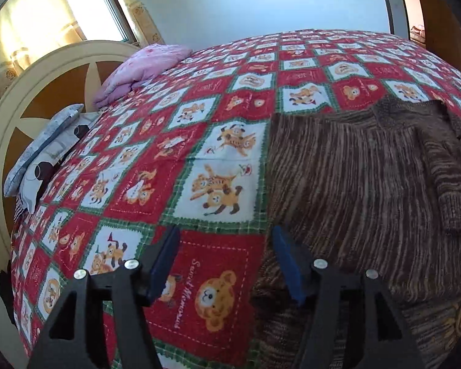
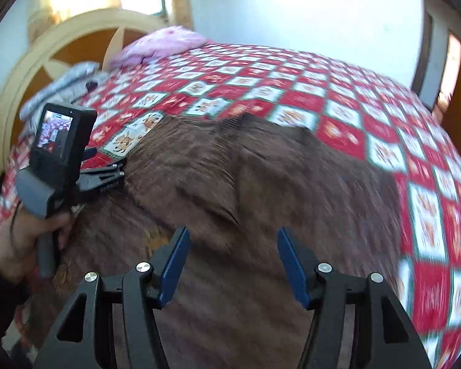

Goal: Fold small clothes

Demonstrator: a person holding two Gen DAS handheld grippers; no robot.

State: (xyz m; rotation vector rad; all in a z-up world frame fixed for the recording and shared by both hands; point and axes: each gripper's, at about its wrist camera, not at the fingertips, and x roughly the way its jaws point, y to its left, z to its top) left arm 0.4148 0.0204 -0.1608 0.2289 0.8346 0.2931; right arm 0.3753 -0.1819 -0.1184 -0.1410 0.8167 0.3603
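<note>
A brown striped knitted sweater (image 1: 368, 184) lies spread on the bed, with a sleeve folded across its right part. My left gripper (image 1: 226, 261) is open and empty, just above the sweater's left edge, one finger over the cover and one over the knit. My right gripper (image 2: 233, 264) is open and empty, held above the middle of the sweater (image 2: 261, 184). The right wrist view is blurred. The left gripper also shows in the right wrist view (image 2: 106, 169), at the sweater's left edge, held by a hand.
The bed has a red, white and green patchwork cover (image 1: 199, 123) with bear pictures. A pink folded cloth (image 1: 144, 67) and grey pillows (image 1: 40, 150) lie by the cream and brown headboard (image 1: 46, 86). A wall and a window stand behind.
</note>
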